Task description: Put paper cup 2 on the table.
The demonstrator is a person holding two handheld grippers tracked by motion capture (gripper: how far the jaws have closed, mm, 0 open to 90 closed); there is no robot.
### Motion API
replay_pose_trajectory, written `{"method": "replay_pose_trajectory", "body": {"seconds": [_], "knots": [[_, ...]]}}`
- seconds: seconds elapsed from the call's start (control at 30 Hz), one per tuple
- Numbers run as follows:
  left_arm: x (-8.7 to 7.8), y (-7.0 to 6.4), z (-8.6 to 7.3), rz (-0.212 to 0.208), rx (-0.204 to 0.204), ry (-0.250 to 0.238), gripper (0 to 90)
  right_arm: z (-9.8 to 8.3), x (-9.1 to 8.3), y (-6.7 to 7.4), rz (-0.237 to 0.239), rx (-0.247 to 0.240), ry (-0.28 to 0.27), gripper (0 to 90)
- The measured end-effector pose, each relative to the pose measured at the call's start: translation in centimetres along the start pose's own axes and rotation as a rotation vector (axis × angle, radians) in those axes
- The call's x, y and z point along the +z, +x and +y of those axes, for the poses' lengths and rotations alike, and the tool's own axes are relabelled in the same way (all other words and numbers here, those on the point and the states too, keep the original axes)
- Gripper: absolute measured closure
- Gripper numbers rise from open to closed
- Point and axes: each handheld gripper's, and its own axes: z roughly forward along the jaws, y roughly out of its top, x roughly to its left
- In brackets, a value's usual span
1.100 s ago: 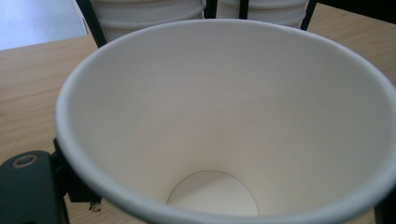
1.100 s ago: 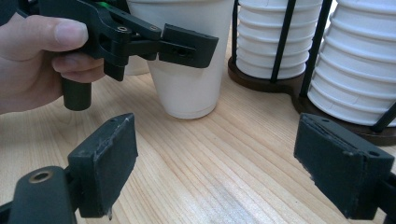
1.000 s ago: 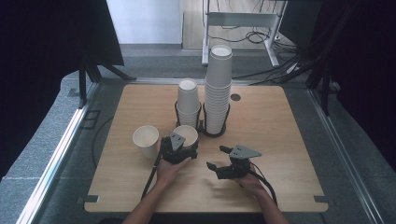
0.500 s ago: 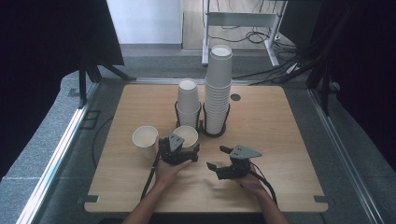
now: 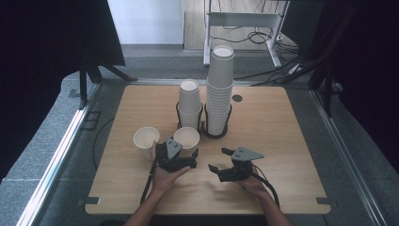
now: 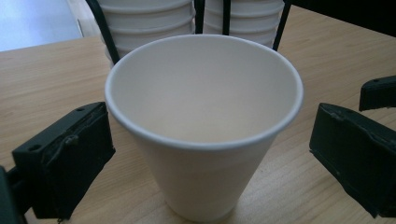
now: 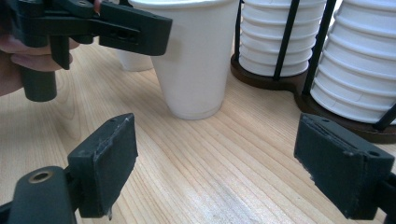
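A white paper cup stands upright on the table between the jaws of my left gripper. Those jaws have just been opening, and both pads now stand clear of the cup's sides. In the high view the same cup sits just ahead of the left gripper, with a second loose cup to its left. My right gripper hovers open and empty to the right of it and points toward the cup.
A black wire holder at the table's middle carries a short cup stack and a tall cup stack. The wooden table has a round hole beyond the holder. Table legs and cables lie on the floor behind.
The left gripper's jaws have spread away from the cup and the hand has drawn back slightly toward the person. The cup stays standing. The right gripper has not moved.
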Motion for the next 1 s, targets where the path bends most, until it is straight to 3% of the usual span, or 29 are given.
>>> {"method": "replay_pose_trajectory", "body": {"seconds": [0.27,0.47,0.57,0.67,0.77,1.0], "knots": [[-1.6,-0.5,-0.7,-0.024,0.024,0.021,0.0,-0.1,-0.3,-0.1,-0.005,0.006,-0.001,13.3],[-3.1,-0.9,-1.7,-0.084,0.049,0.032,0.9,-0.2,-0.9,-0.4,-0.020,0.013,-0.010,13.4],[-3.7,-0.7,-2.2,-0.136,0.053,0.041,2.6,-0.3,-1.3,-0.5,-0.035,0.017,-0.015,13.6],[-3.8,-0.5,-2.6,-0.190,0.062,0.053,5.3,-0.4,-1.8,-0.6,-0.072,0.007,-0.004,13.8],[-3.4,-0.4,-2.9,-0.217,0.060,0.075,6.5,-0.5,-2.2,-0.7,-0.086,0.014,0.001,14.0],[-3.1,-0.2,-3.1,-0.235,0.042,0.089,12.4,-0.9,-2.8,-0.6,-0.109,-0.007,0.016,14.2]]}}
